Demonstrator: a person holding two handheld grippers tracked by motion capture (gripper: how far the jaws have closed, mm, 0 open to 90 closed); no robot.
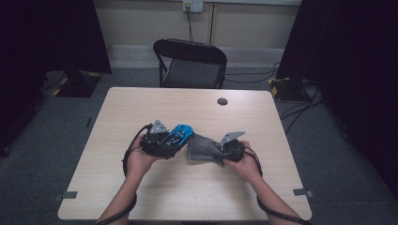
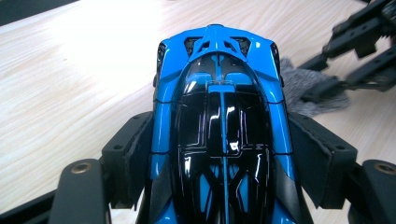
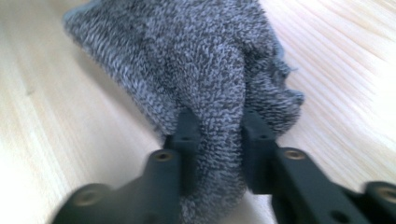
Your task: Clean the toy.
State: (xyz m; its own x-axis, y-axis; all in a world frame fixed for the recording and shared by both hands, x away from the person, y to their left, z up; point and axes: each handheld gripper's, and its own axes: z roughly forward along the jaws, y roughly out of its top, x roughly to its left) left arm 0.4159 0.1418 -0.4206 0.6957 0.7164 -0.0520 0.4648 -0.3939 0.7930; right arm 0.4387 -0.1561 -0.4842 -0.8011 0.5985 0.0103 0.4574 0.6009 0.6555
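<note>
From the high view, a person seated at a pale wooden table (image 1: 141, 197) holds a blue toy car (image 1: 180, 134) clamped in the left gripper (image 1: 165, 142), while the right gripper (image 1: 224, 151) pinches a grey cloth (image 1: 202, 149) just beside it; the cloth lies to the right of the car and appears to touch its flank, so the right hand is the nearer one for any wiping stroke, which judging by the pairing is the work in hand. The car's long axis runs from the left hand up and to the right, nose away from the person. A black folding chair (image 1: 191, 63) stands beyond the far edge and a small dark round cap (image 1: 222, 101) sits in the tabletop well apart from both hands; nothing lies between cloth and car. In the left gripper view, the jaws press on both sides of the car (image 2: 219, 121), whose glossy black roof and blue tail point straight ahead, and the cloth (image 2: 303, 91) shows at the car's right rear corner with the right gripper (image 2: 322, 79) closed on it. In the right gripper view, the jaws stand narrow, squeezing a bunched fold of the cloth (image 3: 205, 70), which hangs forward over the bare table (image 3: 56, 140).
</note>
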